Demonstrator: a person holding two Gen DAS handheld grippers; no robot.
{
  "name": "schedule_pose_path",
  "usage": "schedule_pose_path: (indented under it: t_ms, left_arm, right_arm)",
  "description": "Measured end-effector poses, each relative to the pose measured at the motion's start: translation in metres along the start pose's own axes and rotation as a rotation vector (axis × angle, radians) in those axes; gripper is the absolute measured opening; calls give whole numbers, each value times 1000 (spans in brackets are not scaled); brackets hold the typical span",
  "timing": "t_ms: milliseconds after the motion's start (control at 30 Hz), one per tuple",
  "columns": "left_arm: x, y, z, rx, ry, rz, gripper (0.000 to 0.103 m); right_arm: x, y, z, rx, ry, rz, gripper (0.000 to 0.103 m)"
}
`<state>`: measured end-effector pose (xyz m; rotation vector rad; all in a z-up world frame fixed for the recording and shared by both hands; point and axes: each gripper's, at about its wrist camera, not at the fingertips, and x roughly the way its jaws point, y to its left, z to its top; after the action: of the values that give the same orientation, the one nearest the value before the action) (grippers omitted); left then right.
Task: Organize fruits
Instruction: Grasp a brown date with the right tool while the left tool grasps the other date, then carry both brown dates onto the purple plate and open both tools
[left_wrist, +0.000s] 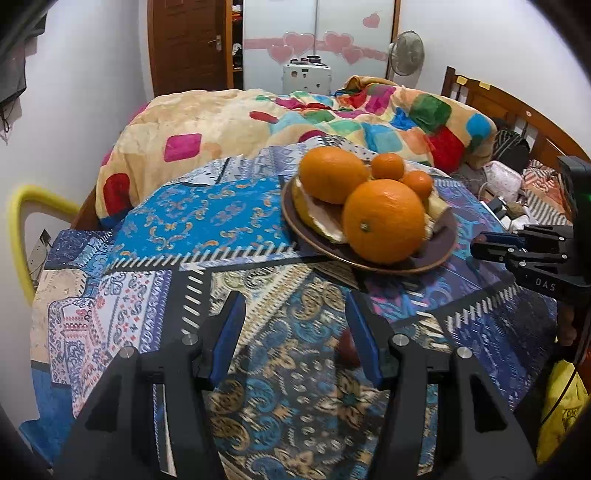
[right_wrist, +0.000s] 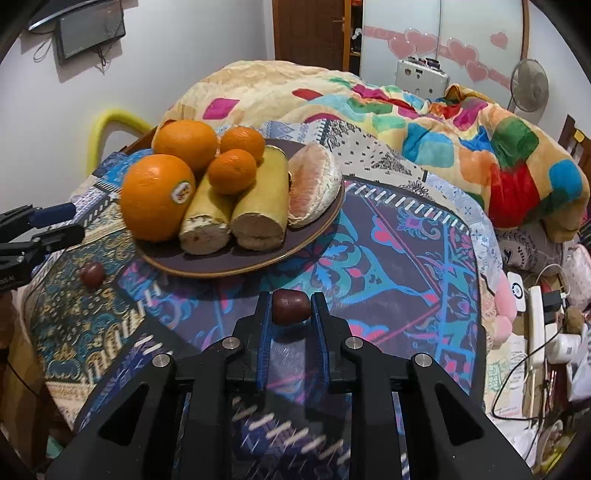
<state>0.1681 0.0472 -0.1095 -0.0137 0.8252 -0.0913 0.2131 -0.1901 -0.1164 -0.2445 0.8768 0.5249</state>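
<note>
A brown plate (right_wrist: 207, 267) on the patterned cloth holds two large oranges (right_wrist: 157, 195), two small oranges (right_wrist: 232, 171), yellow peel pieces (right_wrist: 258, 206) and a peeled pomelo segment (right_wrist: 314, 184); the plate also shows in the left wrist view (left_wrist: 439, 254). My right gripper (right_wrist: 290, 308) is shut on a small dark red fruit (right_wrist: 290, 306), just in front of the plate. A second dark red fruit (right_wrist: 92, 274) lies on the cloth left of the plate. My left gripper (left_wrist: 295, 325) is open, low over the cloth, with that fruit (left_wrist: 347, 349) beside its right finger.
The cloth-covered table (left_wrist: 207, 229) stands against a bed with a colourful blanket (left_wrist: 229, 122). A yellow chair back (left_wrist: 18, 221) is at the left. Cables, a power strip (right_wrist: 537, 321) and clutter lie to the right.
</note>
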Motion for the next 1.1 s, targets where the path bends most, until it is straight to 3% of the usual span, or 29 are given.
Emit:
schedule_pose_path:
  t_ms: [300, 533, 700, 833, 1100]
  left_arm:
    - [2, -23, -18, 11, 40, -47, 55]
    - [13, -31, -22, 21, 71, -62, 34]
    - [20, -35, -24, 41, 80, -56, 31]
    - [22, -32, -24, 28, 71, -50, 19]
    - [17, -25, -20, 20, 55, -51, 17]
  right_arm:
    - [-32, 13, -8, -14, -55, 38, 19]
    - [-41, 16, -14, -29, -69, 46, 19]
    - [-38, 12, -16, -9, -66, 58, 19]
    - [-34, 11, -16, -4, -63, 62, 19]
    - [-29, 10, -14, 4, -66, 68, 19]
